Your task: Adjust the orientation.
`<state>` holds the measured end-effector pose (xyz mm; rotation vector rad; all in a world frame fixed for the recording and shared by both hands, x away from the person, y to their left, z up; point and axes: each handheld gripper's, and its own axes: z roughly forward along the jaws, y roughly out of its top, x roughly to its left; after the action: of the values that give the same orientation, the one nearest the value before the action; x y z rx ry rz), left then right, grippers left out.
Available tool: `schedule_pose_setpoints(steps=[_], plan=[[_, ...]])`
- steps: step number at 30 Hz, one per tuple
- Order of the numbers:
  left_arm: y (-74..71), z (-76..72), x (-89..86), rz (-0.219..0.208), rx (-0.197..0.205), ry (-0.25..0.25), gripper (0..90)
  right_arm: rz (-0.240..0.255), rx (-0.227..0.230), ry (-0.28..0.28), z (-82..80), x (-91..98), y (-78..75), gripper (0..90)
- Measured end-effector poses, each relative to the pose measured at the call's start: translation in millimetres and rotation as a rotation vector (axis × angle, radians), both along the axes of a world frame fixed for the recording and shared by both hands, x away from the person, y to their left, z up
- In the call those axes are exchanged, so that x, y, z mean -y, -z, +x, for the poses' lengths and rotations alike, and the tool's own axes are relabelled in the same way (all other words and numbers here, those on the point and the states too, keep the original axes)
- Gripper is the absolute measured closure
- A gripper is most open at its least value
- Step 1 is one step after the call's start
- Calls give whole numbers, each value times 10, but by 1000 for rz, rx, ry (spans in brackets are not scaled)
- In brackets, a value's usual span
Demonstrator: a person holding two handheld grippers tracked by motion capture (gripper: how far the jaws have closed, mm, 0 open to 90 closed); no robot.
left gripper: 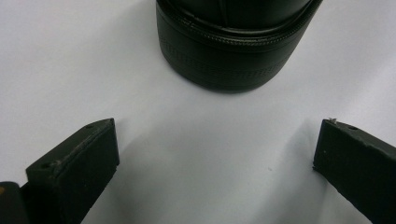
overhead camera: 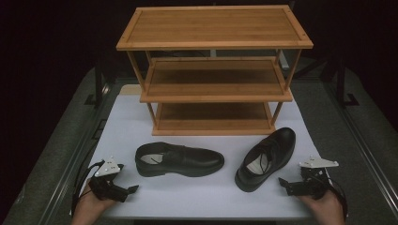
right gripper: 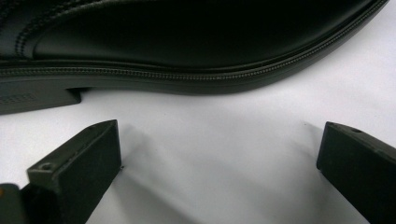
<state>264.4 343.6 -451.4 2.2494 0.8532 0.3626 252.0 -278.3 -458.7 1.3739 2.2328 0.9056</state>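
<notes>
Shoes sit on the white table [overhead camera: 206, 197] before the rack [overhead camera: 213, 70]: left shoe [overhead camera: 178, 160] lying sideways, right shoe [overhead camera: 266, 158] angled. Left gripper [overhead camera: 123, 190] and right gripper [overhead camera: 287, 183] both wide open, empty, each near its shoe, not touching.

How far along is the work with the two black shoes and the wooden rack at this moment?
Done: nothing visible; all three tiers of the wooden rack are bare. In hand: the left claw is open, facing the heel of the left shoe, and the right claw is open beside the right shoe, neither touching. Left: probably gripping both shoes on the white table and shelving them.
</notes>
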Motion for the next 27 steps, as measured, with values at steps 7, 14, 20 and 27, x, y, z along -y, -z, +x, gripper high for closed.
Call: schedule_pose_setpoints(steps=[7,14,20,27], plan=[[2,0,-1,-2,-1,-1,0,1,0,0,0,2,0,0],[-10,-2,4,2,4,-5,0,0,0,0,0,1,0,0],[-103,29,-14,-24,-1,-13,0,1,-1,0,2,2,0,0],[-339,100,-93,-62,50,-1,224,0,0,0,1,1,1,0]])
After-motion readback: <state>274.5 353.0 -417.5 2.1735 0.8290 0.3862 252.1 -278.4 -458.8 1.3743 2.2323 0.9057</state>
